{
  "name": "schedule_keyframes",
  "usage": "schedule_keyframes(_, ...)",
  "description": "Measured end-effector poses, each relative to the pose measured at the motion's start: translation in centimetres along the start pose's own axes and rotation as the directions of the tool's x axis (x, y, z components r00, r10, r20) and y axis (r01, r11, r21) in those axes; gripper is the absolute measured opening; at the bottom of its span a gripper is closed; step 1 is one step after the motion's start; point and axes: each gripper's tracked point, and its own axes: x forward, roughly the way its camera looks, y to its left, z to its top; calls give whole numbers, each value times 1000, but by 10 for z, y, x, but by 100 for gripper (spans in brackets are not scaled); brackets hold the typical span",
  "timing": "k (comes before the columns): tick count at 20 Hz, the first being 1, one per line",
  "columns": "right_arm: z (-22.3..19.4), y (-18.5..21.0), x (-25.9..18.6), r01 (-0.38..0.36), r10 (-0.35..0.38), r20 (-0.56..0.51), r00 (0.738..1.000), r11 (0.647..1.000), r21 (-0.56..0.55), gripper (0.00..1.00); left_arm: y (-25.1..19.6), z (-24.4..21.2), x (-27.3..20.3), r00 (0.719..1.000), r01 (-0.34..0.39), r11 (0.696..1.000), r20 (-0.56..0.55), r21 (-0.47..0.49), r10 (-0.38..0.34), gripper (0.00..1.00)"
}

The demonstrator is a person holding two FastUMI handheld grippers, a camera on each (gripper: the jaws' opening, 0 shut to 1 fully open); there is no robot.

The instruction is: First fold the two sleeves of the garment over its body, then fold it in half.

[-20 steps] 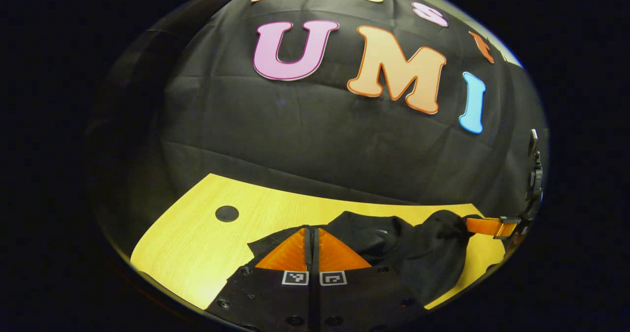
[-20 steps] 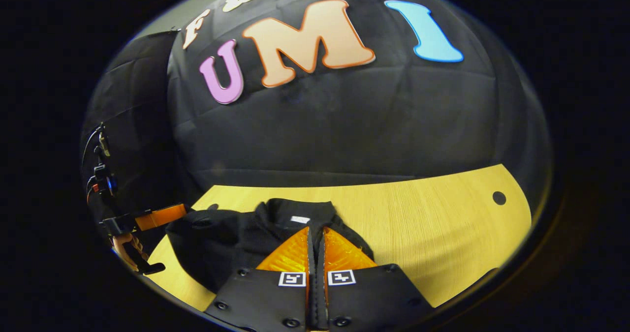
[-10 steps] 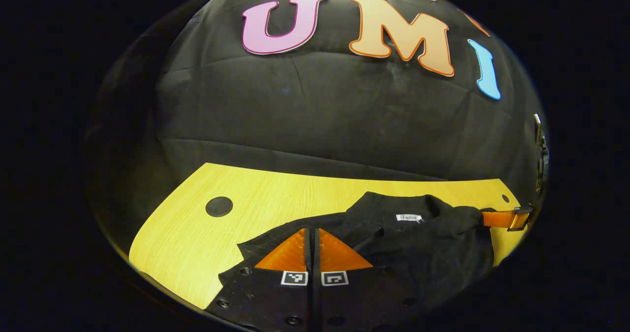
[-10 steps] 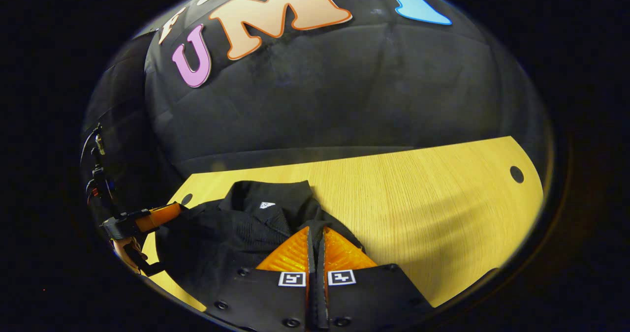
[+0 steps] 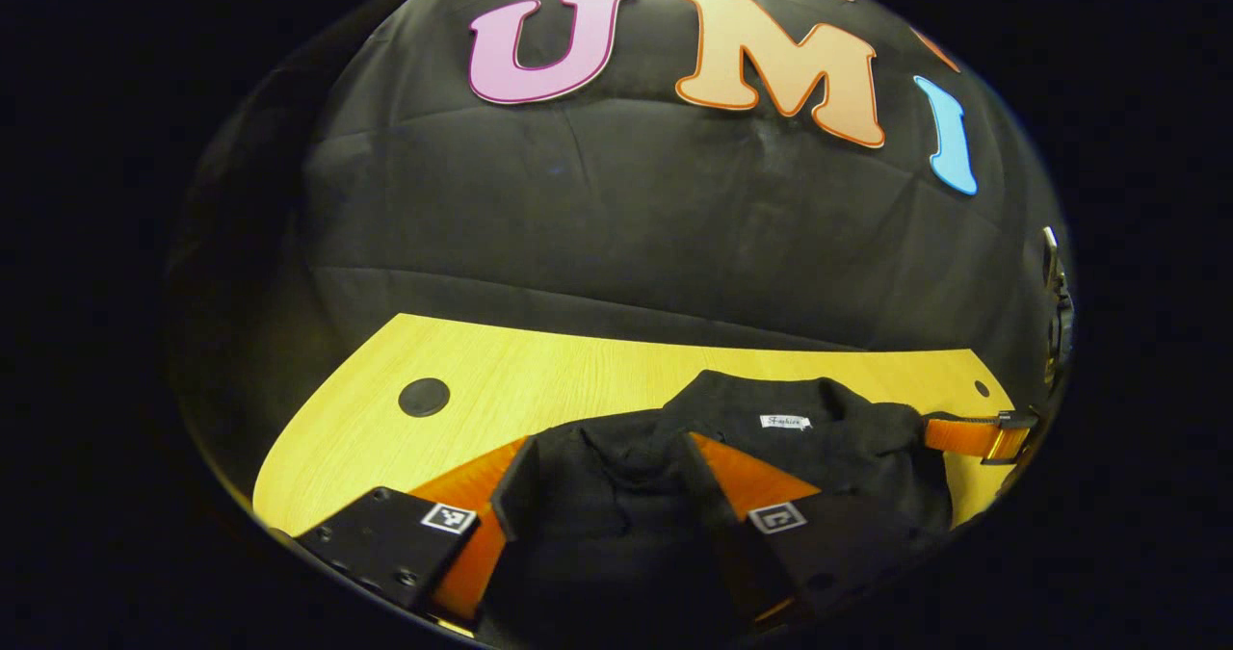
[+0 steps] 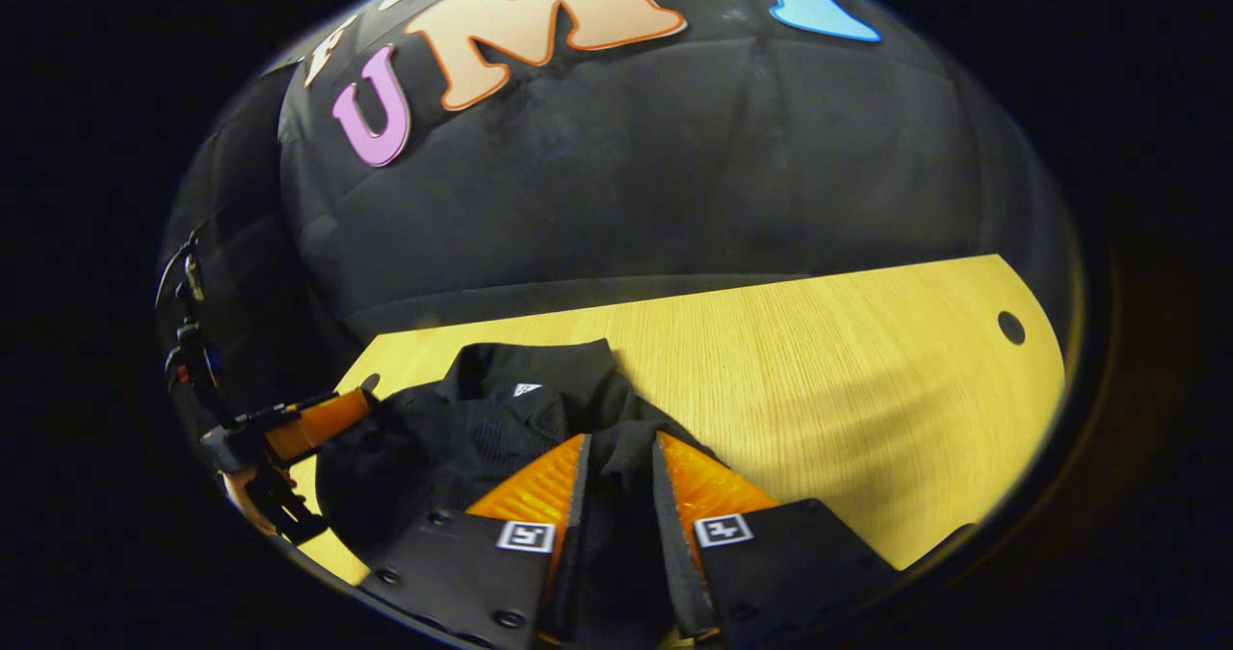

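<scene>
The black garment (image 5: pixel 771 448) lies bunched, its collar tag beyond both parted pairs of jaws; left gripper (image 5: pixel 607 496) spreads wide, right gripper (image 6: pixel 616 477) slightly.

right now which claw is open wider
The left claw: its orange fingers are spread far apart over the black shirt. The right claw is only slightly parted.

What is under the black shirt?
The yellow wooden table lies under the folded black shirt, showing all around it. The open left gripper and right gripper hover over the cloth. Anything beneath the shirt itself is covered.
</scene>
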Motion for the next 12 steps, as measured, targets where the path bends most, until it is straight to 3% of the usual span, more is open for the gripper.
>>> schedule_keyframes(2, 4, 6, -15, -2, 3, 33, 999, 1000, -6, 66, 1, 9, -13, 1000, -7, 1000, 23, 10, 7, 96)
schedule_keyframes(4, 4, 9, -31, 10, -10, 56, 998, 1000, -7, 100, -2, 20, -28, 998, 15, 1000, 54, 4, -15, 96)
schedule_keyframes(11, 15, 34, -139, 63, -52, 205, 977, 997, -47, 95, -2, 56, -112, 986, 43, 995, 157, 94, -57, 95)
schedule_keyframes(12, 16, 42, -157, 69, -55, 232, 971, 996, -51, 98, -3, 57, -127, 984, 51, 994, 167, 98, -67, 95)
